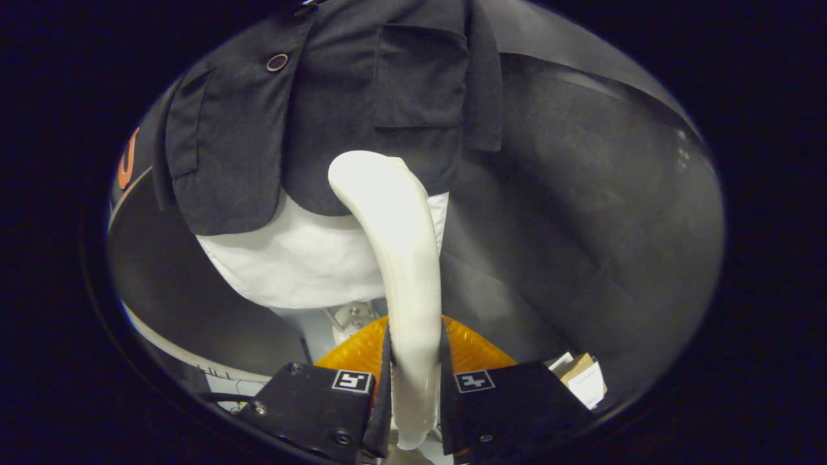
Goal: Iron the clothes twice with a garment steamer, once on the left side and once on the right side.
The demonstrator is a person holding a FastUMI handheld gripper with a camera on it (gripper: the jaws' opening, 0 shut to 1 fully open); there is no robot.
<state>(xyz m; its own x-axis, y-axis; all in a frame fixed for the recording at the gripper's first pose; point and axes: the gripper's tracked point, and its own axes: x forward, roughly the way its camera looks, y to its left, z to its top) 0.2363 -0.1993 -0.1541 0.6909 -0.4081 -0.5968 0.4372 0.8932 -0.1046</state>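
Gripper (pixel 415 381) with jaws pinching the white steamer (pixel 404 258) handle — its head rises ahead of the jaws to the hem of a dark jacket (pixel 336 116) over a white shirt (pixel 303 258). Cardboard box (pixel 581 378) beside the jaws — label unreadable.

steamer (pixel 400 258): white, curved, upright (handle clamped) | jacket (pixel 310 110): dark, hanging, just beyond nozzle
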